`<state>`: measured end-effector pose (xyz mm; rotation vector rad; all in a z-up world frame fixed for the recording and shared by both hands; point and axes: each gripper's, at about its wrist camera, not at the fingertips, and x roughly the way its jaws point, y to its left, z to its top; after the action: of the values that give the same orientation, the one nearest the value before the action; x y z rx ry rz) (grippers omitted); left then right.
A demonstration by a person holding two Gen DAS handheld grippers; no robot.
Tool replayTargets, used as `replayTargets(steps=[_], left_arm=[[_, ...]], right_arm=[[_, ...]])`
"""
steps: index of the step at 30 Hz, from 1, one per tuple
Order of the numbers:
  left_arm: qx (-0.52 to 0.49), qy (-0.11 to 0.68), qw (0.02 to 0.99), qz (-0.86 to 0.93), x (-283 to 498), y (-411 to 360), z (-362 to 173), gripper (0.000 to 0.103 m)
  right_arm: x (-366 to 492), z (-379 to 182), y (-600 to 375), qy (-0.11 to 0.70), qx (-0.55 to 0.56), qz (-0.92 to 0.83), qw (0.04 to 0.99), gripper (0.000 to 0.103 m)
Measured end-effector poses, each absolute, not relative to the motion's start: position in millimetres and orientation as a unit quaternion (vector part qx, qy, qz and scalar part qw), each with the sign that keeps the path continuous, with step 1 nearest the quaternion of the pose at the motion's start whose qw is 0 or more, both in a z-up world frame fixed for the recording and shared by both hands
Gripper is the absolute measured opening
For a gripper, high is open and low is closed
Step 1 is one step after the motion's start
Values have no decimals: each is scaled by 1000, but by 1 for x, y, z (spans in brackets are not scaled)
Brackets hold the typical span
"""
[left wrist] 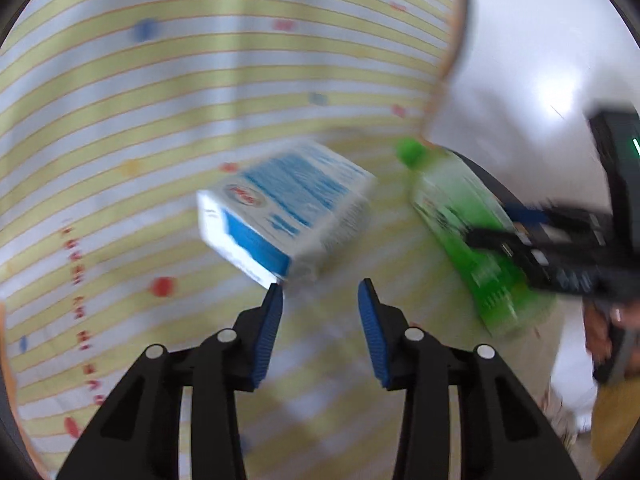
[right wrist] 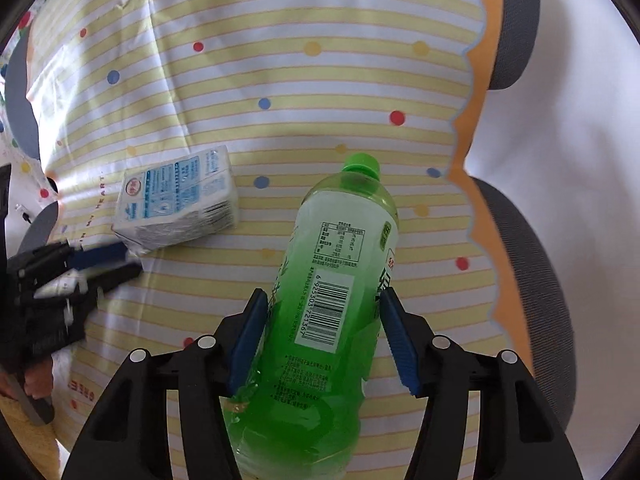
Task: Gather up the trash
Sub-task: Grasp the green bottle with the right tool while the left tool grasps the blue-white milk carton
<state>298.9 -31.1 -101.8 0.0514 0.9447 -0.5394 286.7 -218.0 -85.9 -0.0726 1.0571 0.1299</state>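
Observation:
A blue and white milk carton (left wrist: pixel 286 210) lies on its side on the striped cloth; it also shows in the right wrist view (right wrist: pixel 176 202). My left gripper (left wrist: pixel 320 292) is open and empty just short of the carton, its left fingertip (left wrist: pixel 274 300) close to the carton's near corner. A green plastic bottle (right wrist: pixel 332 296) with a green cap lies on the cloth; it also shows in the left wrist view (left wrist: pixel 460 224). My right gripper (right wrist: pixel 322 300) straddles the bottle's lower body with its jaws against both sides of the bottle.
The yellow-striped, dotted cloth (right wrist: pixel 280 80) covers the surface, with an orange scalloped edge (right wrist: pixel 476 152) at the right. Grey chair parts (right wrist: pixel 528 280) and white floor lie beyond that edge. The left wrist view is motion-blurred.

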Motion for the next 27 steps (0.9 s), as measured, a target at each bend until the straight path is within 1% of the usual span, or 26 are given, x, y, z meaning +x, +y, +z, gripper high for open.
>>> replayTargets(steps=[1, 2, 4, 6, 7, 11, 14, 21, 22, 23, 24, 26, 27], left_arm=[[40, 438, 861, -254, 295, -36, -99, 43], [53, 428, 869, -244, 292, -37, -96, 64], [59, 404, 887, -217, 291, -34, -88, 88], [57, 386, 897, -206, 293, -28, -83, 92], [55, 384, 898, -206, 296, -26, -81, 97], [67, 389, 891, -224, 319, -23, -85, 97], [97, 396, 882, -234, 332, -36, -93, 96], [128, 413, 860, -272, 353, -57, -109, 96], [127, 415, 859, -272, 355, -58, -111, 95], [125, 416, 858, -272, 353, -59, -112, 84], [121, 420, 858, -269, 354, -59, -113, 82], [116, 416, 863, -261, 350, -60, -111, 74], [122, 414, 866, -253, 344, -61, -110, 73]], right_arm=[[286, -86, -220, 504, -38, 60, 861, 58], [285, -85, -222, 504, -46, 56, 861, 58], [285, -86, -228, 502, -55, 49, 862, 58], [285, -86, -232, 502, -46, 53, 862, 58], [285, -86, -235, 502, -40, 56, 862, 58], [289, -87, -242, 501, -25, 63, 863, 58], [292, -89, -243, 500, -19, 68, 863, 58], [298, -92, -241, 502, 0, 78, 861, 58], [297, -92, -242, 502, 3, 79, 861, 58], [297, -93, -242, 503, 6, 79, 861, 58], [296, -92, -243, 503, 8, 80, 861, 58], [292, -91, -244, 504, 9, 81, 860, 58], [289, -90, -245, 504, 9, 81, 860, 58]])
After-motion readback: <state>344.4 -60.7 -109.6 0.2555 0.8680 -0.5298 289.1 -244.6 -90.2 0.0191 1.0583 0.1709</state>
